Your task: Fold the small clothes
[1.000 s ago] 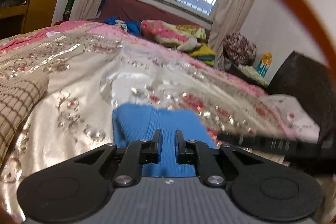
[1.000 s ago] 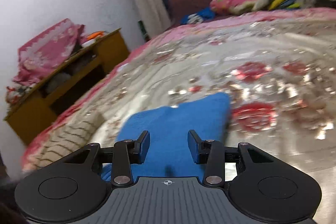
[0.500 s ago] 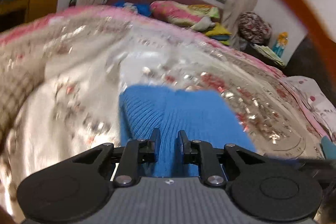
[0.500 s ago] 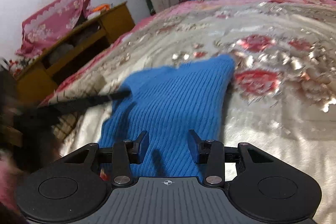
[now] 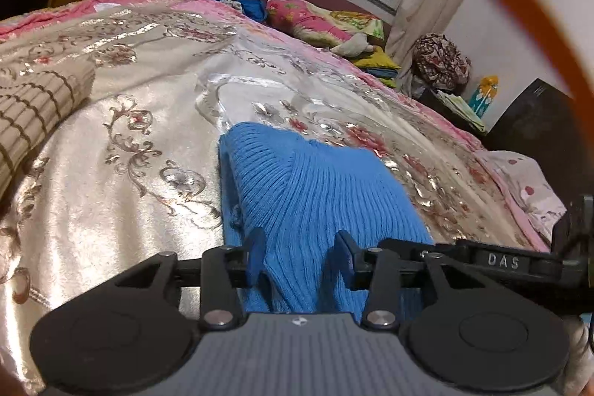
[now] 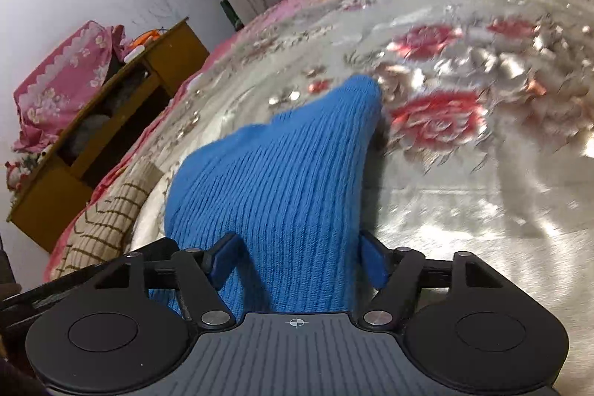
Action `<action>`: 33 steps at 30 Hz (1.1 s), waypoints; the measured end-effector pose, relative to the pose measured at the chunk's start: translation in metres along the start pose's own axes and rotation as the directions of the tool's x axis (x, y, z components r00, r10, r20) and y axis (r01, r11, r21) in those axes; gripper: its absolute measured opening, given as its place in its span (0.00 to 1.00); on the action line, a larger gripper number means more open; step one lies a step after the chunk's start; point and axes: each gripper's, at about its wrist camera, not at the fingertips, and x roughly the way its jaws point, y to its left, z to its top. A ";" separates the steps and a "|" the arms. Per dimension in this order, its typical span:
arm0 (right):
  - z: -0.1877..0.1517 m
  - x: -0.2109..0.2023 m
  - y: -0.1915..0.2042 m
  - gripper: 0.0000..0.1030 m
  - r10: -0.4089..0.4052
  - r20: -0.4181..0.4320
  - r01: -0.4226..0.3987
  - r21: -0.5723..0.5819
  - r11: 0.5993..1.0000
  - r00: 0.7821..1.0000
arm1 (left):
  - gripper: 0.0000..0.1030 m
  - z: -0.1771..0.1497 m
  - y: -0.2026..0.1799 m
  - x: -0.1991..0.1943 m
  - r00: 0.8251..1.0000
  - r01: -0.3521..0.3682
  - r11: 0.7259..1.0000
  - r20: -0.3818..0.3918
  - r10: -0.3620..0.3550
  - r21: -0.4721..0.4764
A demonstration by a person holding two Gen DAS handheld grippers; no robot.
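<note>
Now the blue ribbed knit garment (image 5: 319, 206) lies on the shiny floral bedspread (image 5: 122, 151), filling the lower centre of both wrist views, its far edge doubled into a rounded fold towards the middle of each frame. A second ago both grippers were pinched much tighter on this knit and held it higher; since then they have come down towards the bed and their jaws have just been opening. The left gripper (image 5: 299, 257) has its jaws partly apart with the cloth running between them, its pads no longer squeezing it. The right gripper (image 6: 297, 260) stands wider, the knit bulging up between its fingers, seemingly loose rather than clamped. I judge this as the release that ends one fold: the lifted edge has been carried over and laid down, and the garment looks shorter and thicker than before. What remains is probably to draw both grippers back clear without dragging the top layer.

Farther out, a beige checked cloth (image 5: 33, 99) lies at the left edge of the left view, well apart from the knit, and a wooden cabinet (image 6: 111, 121) stands at the left of the right view.
</note>
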 end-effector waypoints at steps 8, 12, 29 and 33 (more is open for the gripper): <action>-0.006 0.009 0.001 0.70 0.011 -0.008 -0.010 0.035 0.999 1.000 | 0.57 -0.016 0.007 0.016 0.997 -0.046 0.999 -0.059 0.047 0.005; -0.007 0.005 0.004 0.54 0.006 -0.028 -0.005 0.037 0.999 1.000 | 0.48 -0.021 0.000 0.012 0.997 -0.013 0.999 -0.080 0.015 0.031; -0.045 -0.070 0.009 0.43 -0.058 -0.056 0.055 -0.051 0.997 0.997 | 0.41 -0.036 -0.019 -0.047 0.994 0.056 0.994 -0.103 -0.046 0.090; -0.029 -0.082 0.016 0.43 -0.110 0.042 0.114 -0.101 0.988 0.993 | 0.41 -0.013 -0.032 -0.047 1.000 0.012 0.987 -0.005 -0.012 0.159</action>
